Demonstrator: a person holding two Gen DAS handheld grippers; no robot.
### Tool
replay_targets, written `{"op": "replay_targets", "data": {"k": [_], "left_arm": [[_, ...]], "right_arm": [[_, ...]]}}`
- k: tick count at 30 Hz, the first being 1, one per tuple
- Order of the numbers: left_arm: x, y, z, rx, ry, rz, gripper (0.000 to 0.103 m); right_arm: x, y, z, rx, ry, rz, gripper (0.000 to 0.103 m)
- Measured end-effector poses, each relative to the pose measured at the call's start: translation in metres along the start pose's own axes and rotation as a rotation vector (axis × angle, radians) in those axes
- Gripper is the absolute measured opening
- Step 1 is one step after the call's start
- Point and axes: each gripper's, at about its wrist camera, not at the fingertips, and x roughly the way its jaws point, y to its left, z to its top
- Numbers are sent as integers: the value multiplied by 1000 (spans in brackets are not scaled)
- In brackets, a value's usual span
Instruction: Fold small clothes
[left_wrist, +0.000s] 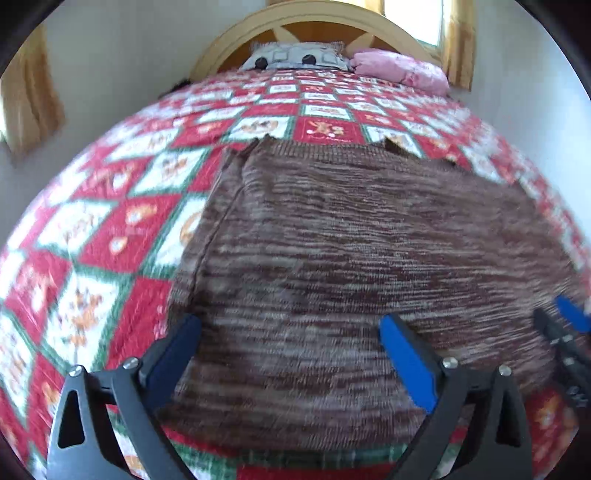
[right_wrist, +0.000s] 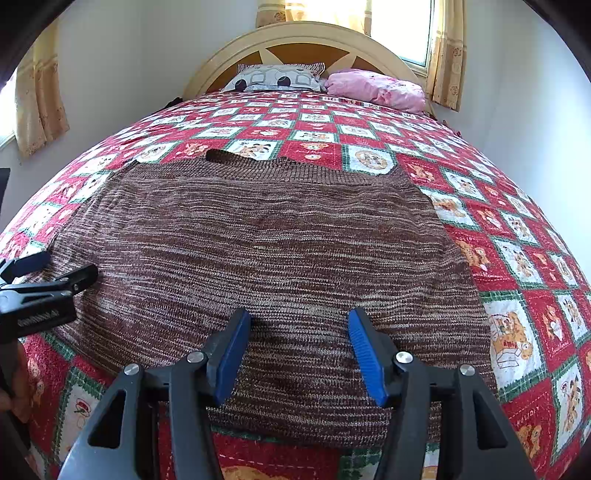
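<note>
A brown and white knitted garment (left_wrist: 351, 251) lies flat on the bed quilt (left_wrist: 110, 221); it also shows in the right wrist view (right_wrist: 266, 236). My left gripper (left_wrist: 291, 328) is wide open above the garment's near left part, holding nothing. My right gripper (right_wrist: 299, 325) is open above the garment's near edge, holding nothing. The right gripper shows at the right edge of the left wrist view (left_wrist: 565, 325). The left gripper shows at the left edge of the right wrist view (right_wrist: 48, 269). The left wrist view is blurred.
The red, white and green patchwork quilt (right_wrist: 517, 258) covers the whole bed. A patterned pillow (right_wrist: 277, 77) and a pink pillow (right_wrist: 376, 86) lie against the wooden headboard (right_wrist: 306, 37). Curtains (right_wrist: 447, 55) hang at the window behind.
</note>
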Motion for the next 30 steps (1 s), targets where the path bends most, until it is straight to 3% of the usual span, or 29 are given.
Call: {"op": "replay_targets", "data": {"k": [3, 7, 9, 11, 16, 21, 25, 26, 27, 30], "left_arm": [[-24, 26, -12, -138, -50, -15, 100], [-50, 63, -48, -331, -74, 38, 99], [-58, 73, -66, -422, -100, -6, 98], [-65, 69, -75, -438, -149, -16, 98], [-46, 59, -57, -436, -125, -80, 93], [-34, 60, -43, -512, -117, -154, 71], [-31, 61, -46, -555, -125, -156, 50], [-32, 62, -47, -558, -127, -156, 37], [-30, 63, -49, -565, -121, -164, 15], [-27, 70, -49, -597, -116, -219, 13]], "right_arm": [[0, 1, 0, 6, -2, 6, 57], [1, 1, 0, 7, -3, 8, 57], [0, 0, 0, 10, -3, 12, 57], [0, -1, 0, 15, -4, 18, 57], [0, -1, 0, 16, -5, 20, 57], [0, -1, 0, 17, -5, 21, 57], [0, -1, 0, 17, -5, 21, 57], [0, -1, 0, 17, -5, 21, 57], [0, -1, 0, 16, -5, 20, 57], [0, -2, 0, 17, -5, 21, 57]]}}
